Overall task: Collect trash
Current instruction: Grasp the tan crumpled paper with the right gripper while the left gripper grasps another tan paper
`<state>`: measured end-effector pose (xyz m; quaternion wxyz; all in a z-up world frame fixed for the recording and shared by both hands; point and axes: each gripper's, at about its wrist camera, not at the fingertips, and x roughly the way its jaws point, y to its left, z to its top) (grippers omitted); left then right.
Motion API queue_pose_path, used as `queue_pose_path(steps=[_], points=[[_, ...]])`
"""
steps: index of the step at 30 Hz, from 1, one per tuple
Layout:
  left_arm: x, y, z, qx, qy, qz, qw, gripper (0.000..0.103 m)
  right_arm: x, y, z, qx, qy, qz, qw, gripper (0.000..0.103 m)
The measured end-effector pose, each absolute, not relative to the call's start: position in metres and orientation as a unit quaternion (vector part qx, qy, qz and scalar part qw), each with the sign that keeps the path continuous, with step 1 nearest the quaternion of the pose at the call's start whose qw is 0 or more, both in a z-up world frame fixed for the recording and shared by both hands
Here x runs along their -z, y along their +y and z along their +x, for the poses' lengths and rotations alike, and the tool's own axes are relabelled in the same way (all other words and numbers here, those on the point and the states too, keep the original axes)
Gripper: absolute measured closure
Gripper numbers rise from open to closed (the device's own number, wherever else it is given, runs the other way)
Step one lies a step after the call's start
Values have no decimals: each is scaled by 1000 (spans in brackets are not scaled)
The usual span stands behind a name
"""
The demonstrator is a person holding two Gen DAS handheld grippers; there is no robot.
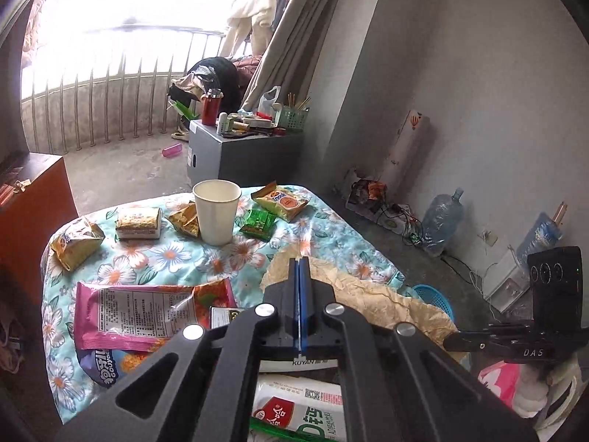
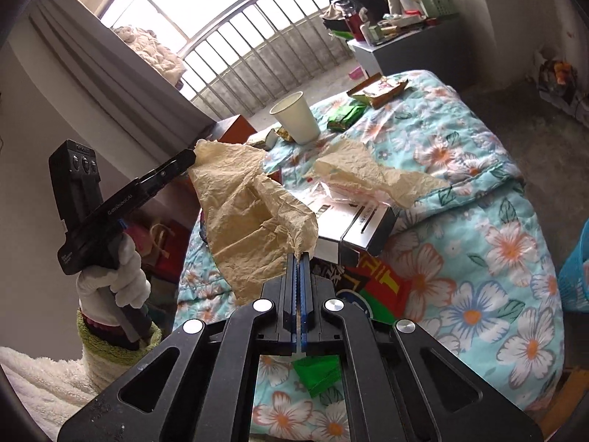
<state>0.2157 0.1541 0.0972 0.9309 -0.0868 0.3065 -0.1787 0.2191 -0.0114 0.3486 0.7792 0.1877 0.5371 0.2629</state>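
Note:
A crumpled tan paper bag hangs stretched between both grippers above the floral-covered table. My right gripper is shut on its lower corner. My left gripper, held by a white-gloved hand, pinches the upper corner. In the left wrist view the left gripper is shut with the tan bag right at its tips, and the right gripper shows at the bag's right edge. Trash lies on the table: a white paper cup, a green packet, yellow snack wrappers and a pink bag.
White boxes lie under another tan fold on the table. A blue basket stands on the floor beside the table's right edge. A grey cabinet loaded with items stands behind, and water bottles line the wall.

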Motion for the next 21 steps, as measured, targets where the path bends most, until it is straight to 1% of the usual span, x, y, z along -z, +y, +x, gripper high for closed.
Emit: queue_pose_path(steps=[3,7,11,14,16,18,20,21], points=[[-114,149,248,189,298,-95,931,103,-358,-21,248,-255,517,184,796,103],[-108,132,308,199,333,-99,916,103,-343,-44,296,-251,519,220,787,103],[-62,108,362,182,423,-77,884,103,-298,-64,327,-233,557,259,753,102],[-18,94,377,168,478,-38,861,103,-263,-68,330,-227,599,264,721,102],[5,91,378,173,507,-31,844,103,-248,-70,324,-229,620,267,701,101],[19,90,376,179,525,-33,832,103,-241,-74,319,-223,634,260,694,96],[25,91,372,186,531,-35,826,103,-246,-80,316,-211,632,240,706,73],[26,91,370,189,531,-34,825,103,-253,-83,316,-203,623,229,720,70]])
